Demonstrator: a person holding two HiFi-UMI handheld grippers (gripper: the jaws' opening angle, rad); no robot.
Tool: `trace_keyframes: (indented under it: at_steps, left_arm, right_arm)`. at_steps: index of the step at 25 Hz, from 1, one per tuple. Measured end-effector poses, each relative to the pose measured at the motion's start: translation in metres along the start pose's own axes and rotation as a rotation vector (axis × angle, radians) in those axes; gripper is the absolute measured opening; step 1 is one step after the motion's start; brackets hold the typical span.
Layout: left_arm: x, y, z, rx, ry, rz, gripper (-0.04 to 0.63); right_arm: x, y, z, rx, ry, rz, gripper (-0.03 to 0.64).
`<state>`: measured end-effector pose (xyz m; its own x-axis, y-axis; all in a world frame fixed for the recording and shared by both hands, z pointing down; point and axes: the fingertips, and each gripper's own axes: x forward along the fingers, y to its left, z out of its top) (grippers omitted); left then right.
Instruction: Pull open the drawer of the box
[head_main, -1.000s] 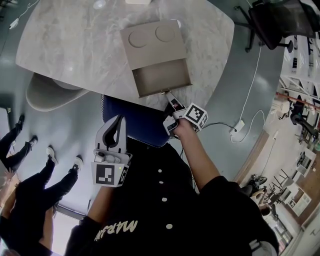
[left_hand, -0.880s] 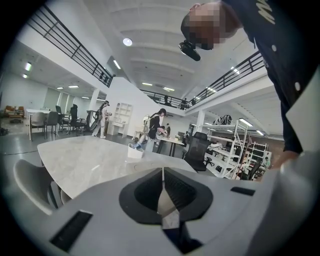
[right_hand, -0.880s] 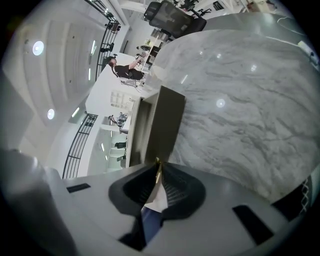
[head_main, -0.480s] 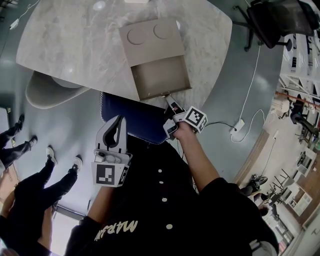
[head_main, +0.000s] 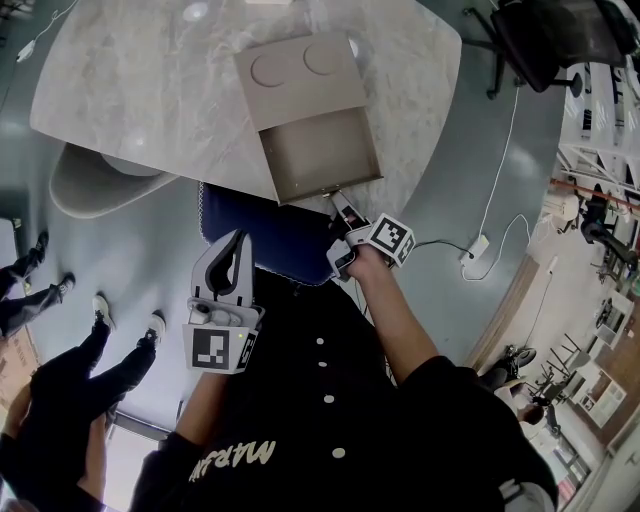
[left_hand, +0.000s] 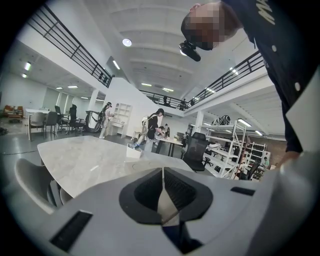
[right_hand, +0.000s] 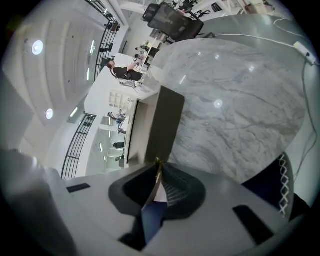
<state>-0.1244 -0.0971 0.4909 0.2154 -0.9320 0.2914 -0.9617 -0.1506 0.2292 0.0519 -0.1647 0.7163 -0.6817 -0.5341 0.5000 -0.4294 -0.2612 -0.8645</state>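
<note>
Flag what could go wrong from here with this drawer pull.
1. The drawer is far out of the box, with its front near the edge of the table. Pulling further might bring it right out and over the edge.
2. Nothing braces the box. The left gripper hangs off the table, jaws shut and empty, so the box may slide instead.
3. The right gripper pinches only a thin brass pull, which could slip out.

I worked in a big open-plan office: a marble meeting table (head_main: 130, 100) in front of me, a black swivel chair (head_main: 545, 40) beside it, people at desks (left_hand: 170, 143) farther off, a railed mezzanine (left_hand: 60, 40) overhead, and metal shelving (left_hand: 235, 150) to one side.
</note>
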Motion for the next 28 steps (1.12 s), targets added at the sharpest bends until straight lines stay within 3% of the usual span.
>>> trace_keyframes:
  at_steps: [7, 17, 19, 23, 28]
  left_arm:
    - [0.002, 0.0, 0.001, 0.0, -0.001, -0.006, 0.021]
    - [0.003, -0.002, 0.01, 0.028, -0.01, -0.007, 0.021]
    - [0.006, 0.003, 0.009, 0.032, 0.013, 0.016, 0.02]
    - [0.005, 0.008, 0.02, 0.032, 0.003, 0.049, 0.02]
    - [0.001, 0.0, 0.04, 0.066, -0.042, 0.061, 0.02]
  right_arm:
    - [-0.002, -0.003, -0.001, -0.008, 0.001, -0.012, 0.031]
    - [-0.02, -0.002, 0.007, -0.125, 0.039, -0.102, 0.059]
    - [-0.026, 0.004, 0.018, -0.236, 0.018, -0.155, 0.031]
    - [-0.032, 0.042, 0.043, -0.587, -0.026, -0.223, 0.011]
    - [-0.041, 0.132, 0.056, -0.842, -0.115, -0.048, -0.002]
